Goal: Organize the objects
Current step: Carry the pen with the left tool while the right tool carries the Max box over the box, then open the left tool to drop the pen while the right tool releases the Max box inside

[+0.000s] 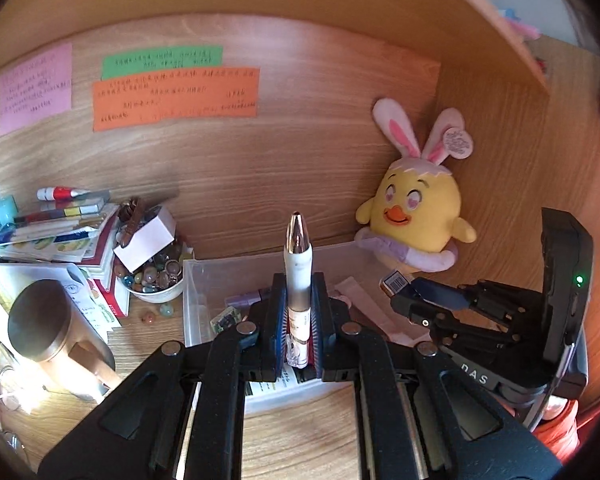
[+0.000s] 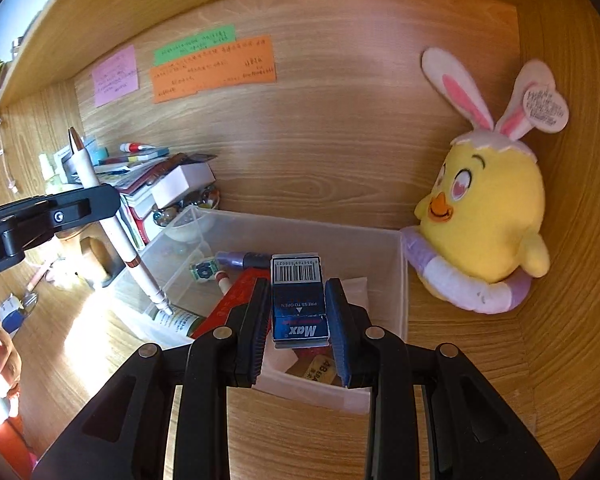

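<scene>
At the far left of the desk a leaning stack of books (image 1: 66, 236) and a bowl of beads (image 1: 156, 280) crowd against the clear plastic bin (image 2: 402, 280), so a sideways swing of the left gripper (image 1: 299, 300) could knock them over. That gripper is clamped on a white pen (image 1: 298, 276), held upright with its metallic tip up; in the right wrist view the pen's lower end hangs at the bin's near left edge, and a tilted release might drop it onto the desk instead. To the right, the right gripper (image 2: 298, 312) has its pads pressed on a small blue Max box (image 2: 299, 304), poised over the bin's clutter. The box looks smooth, so it could slip early. The two grippers are near each other over the bin and may collide. Furthest right, the yellow chick plush (image 2: 484, 216) leans just beside the bin wall and could be nudged.
</scene>
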